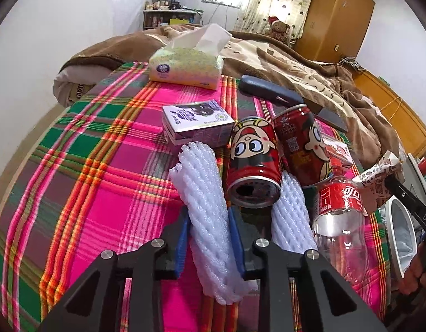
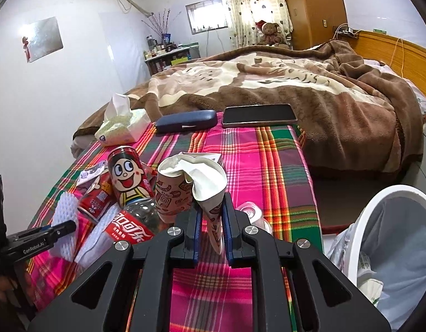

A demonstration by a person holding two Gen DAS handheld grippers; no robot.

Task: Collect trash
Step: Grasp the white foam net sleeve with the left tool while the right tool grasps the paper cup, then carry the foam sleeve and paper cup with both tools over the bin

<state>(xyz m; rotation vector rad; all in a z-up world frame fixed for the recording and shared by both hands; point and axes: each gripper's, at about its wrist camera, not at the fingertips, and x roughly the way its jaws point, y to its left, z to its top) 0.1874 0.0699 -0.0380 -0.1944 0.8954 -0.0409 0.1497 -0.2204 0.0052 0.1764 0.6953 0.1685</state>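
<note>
My left gripper is shut on a white foam net sleeve that lies on the plaid cloth; the same sleeve shows at the left of the right wrist view. A second foam sleeve lies beside it. Two red cartoon cans and a clear cola bottle sit to the right. My right gripper is shut on a crushed patterned paper cup, held above the cloth. The cola bottle and cans are left of it.
A white bin with a liner stands at the lower right, off the bed; its rim shows at the right edge. A tissue pack, small purple carton, glasses case and phone lie on the plaid cloth.
</note>
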